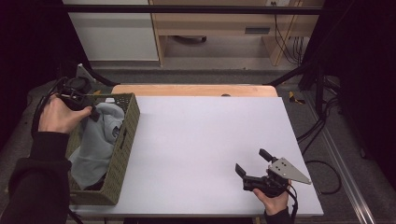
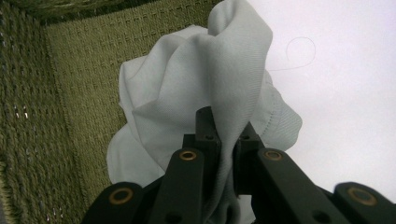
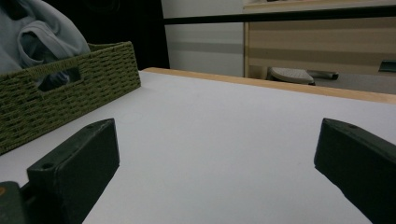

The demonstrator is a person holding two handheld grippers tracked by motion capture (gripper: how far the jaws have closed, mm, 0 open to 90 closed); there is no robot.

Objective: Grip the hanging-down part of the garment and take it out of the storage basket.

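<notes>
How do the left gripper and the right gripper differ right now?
The left gripper is shut on a fold of the grey garment; the right gripper stands wide open with nothing between its jaws. The left gripper is over the green woven basket at the table's left edge; the right gripper sits low over the bare white tabletop near its front right corner. Both are black and hand-held.

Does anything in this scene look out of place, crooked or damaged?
Nothing looks damaged or spilled. The grey garment is crumpled in the green woven basket, with a fold pinched in the left claw. One small oddity: a thin loose thread curls on the white table beside the garment.
</notes>
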